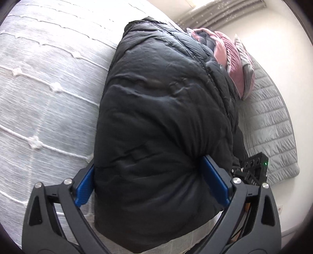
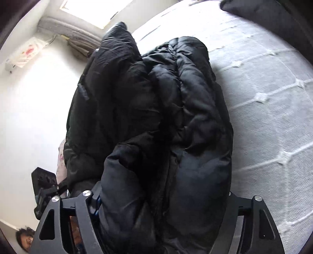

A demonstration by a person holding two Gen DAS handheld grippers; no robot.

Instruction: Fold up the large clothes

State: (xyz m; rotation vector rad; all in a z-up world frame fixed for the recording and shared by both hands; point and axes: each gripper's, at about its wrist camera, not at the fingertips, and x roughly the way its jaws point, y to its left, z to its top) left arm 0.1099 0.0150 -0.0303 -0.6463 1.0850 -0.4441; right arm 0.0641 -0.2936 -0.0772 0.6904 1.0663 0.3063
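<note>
A black puffer jacket (image 1: 156, 109) lies folded into a thick bundle on a white bedspread (image 1: 39, 101). My left gripper (image 1: 148, 162) straddles its near end with the jaws wide. Both blue pads (image 1: 215, 179) touch the fabric, and creases radiate from the right-hand one. In the right wrist view the same jacket (image 2: 156, 109) shows its crumpled, zipped side. My right gripper (image 2: 164, 191) straddles that end. The padding bulges over both fingers and hides most of them; only a sliver of blue pad (image 2: 97, 201) shows at the left.
A pink pillow (image 1: 232, 58) and a grey quilted cover (image 1: 273, 125) lie beyond the jacket by the white wall. The bedspread (image 2: 270, 101) stretches away beside the jacket. Each gripper's body shows in the other's view (image 1: 254, 170) (image 2: 45, 181). A dark item (image 2: 273, 17) sits at the bed's far corner.
</note>
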